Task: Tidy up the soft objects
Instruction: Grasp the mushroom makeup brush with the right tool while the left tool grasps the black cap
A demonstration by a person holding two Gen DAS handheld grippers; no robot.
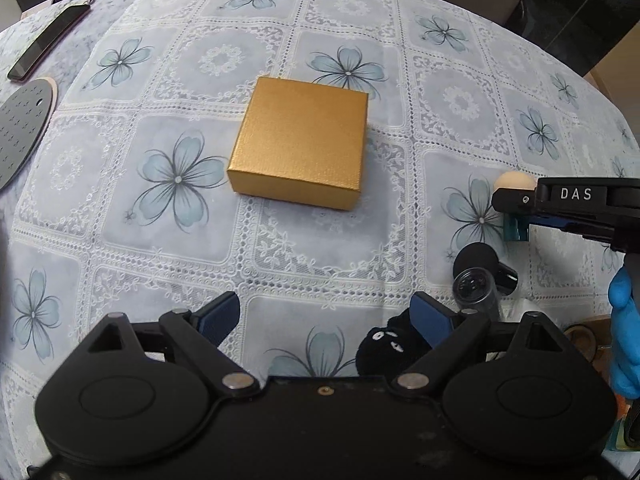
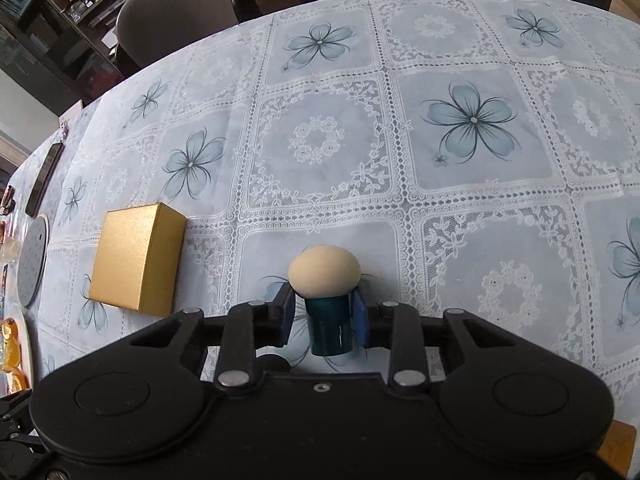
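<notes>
A closed gold box [image 1: 302, 142] sits on the flowered tablecloth; it also shows at the left of the right wrist view [image 2: 138, 258]. My right gripper [image 2: 322, 314] is shut on a teal-handled sponge applicator with a beige round head [image 2: 324, 276], held above the cloth; from the left wrist view the gripper [image 1: 516, 216] shows at the right with the beige head [image 1: 514, 181] above it. My left gripper [image 1: 326, 318] is open and empty, low over the cloth. A black soft toy with white eyes [image 1: 386, 346] lies by its right finger [image 1: 430, 322]. A black round-headed applicator [image 1: 478, 270] lies beyond.
A dark phone [image 1: 46, 46] and a grey perforated disc [image 1: 22, 130] lie at the far left. A chair [image 2: 172, 12] stands behind the table. The person's blue-gloved hand [image 1: 624, 336] is at the right edge.
</notes>
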